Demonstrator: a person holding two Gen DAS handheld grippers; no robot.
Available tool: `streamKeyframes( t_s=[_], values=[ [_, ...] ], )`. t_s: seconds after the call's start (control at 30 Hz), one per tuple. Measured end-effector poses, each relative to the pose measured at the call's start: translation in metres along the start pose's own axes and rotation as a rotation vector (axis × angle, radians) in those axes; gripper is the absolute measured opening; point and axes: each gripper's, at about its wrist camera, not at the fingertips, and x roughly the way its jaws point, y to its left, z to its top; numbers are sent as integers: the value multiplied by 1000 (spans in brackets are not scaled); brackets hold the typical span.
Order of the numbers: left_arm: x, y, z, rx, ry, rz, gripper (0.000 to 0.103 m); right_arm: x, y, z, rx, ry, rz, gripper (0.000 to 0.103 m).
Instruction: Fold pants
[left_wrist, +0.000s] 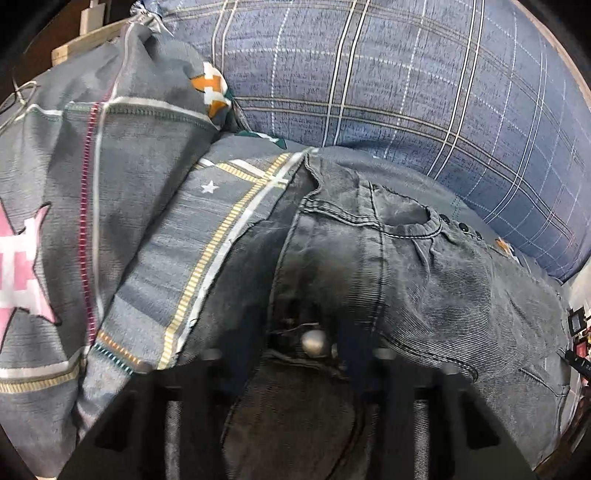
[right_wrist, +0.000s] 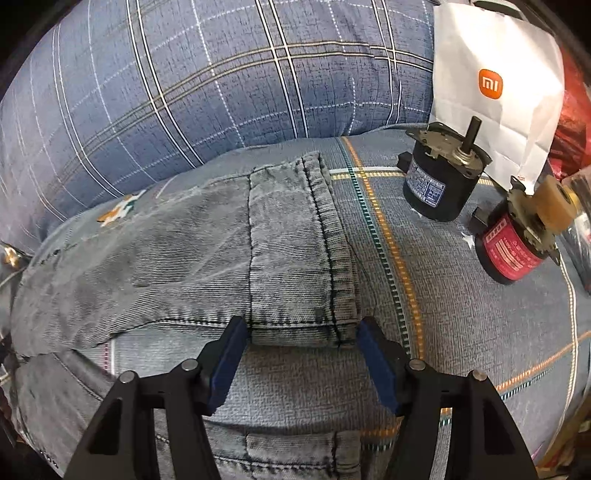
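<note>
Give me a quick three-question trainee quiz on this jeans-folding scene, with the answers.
1. True or false: the white paper bag lies on top of the jeans.
2. Which part of the jeans sits between the fingers of the right gripper? A) waistband B) leg hem C) back pocket
3. What stands on the bedspread to the right of the jeans?
Key: 1 false; 2 B; 3 a black motor and a red motor.
</note>
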Motion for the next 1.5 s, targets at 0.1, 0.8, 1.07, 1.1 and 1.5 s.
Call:
streamKeyframes(
  t_s=[0.1, 0.8, 1.07, 1.1, 1.5],
  values=[
    [2, -3, 3, 10, 2, 21, 32, 3, 3, 4, -14, 8, -25, 62],
    [-28, 23, 18, -13, -29, 49, 69, -31, -14, -2, 25, -45, -49, 62],
    [-10, 6, 65, 22, -22, 19, 69, -22, 3, 48, -9, -86, -29, 63],
    [-7, 5, 70, 25, -18, 14, 69, -16, 4, 52, -11, -80, -29, 63],
    [69, -21, 126, 23, 128, -36, 49, 23, -14, 94, 52, -24, 2, 63]
  ],
)
